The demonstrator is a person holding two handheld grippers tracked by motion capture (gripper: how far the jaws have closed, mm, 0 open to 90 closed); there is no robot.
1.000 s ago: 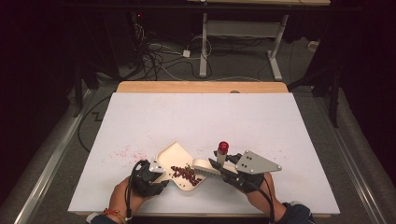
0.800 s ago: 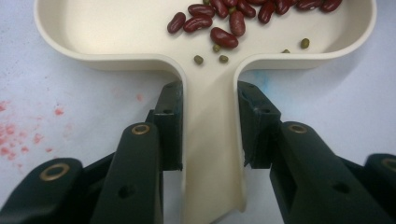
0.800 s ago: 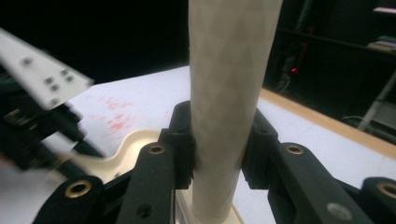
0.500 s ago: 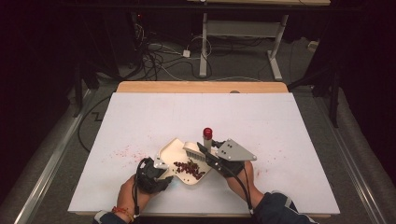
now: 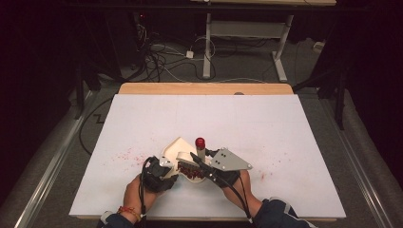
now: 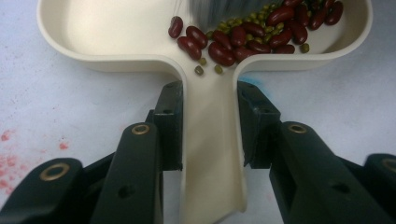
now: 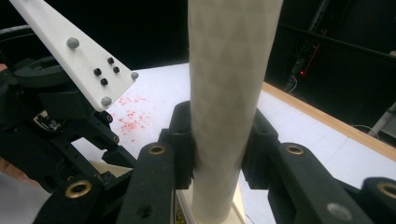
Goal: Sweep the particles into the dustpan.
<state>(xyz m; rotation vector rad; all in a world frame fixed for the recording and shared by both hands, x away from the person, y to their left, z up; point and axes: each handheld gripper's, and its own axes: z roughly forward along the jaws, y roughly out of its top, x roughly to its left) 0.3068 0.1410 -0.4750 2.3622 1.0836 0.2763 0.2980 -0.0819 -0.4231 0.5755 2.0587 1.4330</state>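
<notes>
In your left gripper view the dustpan (image 6: 140,42) runs off the frame at twelve o'clock, and the brush bristles (image 6: 224,9) there are blurred. In your right gripper view the brush handle (image 7: 229,93) is cut off at twelve and six o'clock.

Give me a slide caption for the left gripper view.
Left gripper clamps the handle of a cream dustpan holding red kidney beans and small green beans.
</notes>
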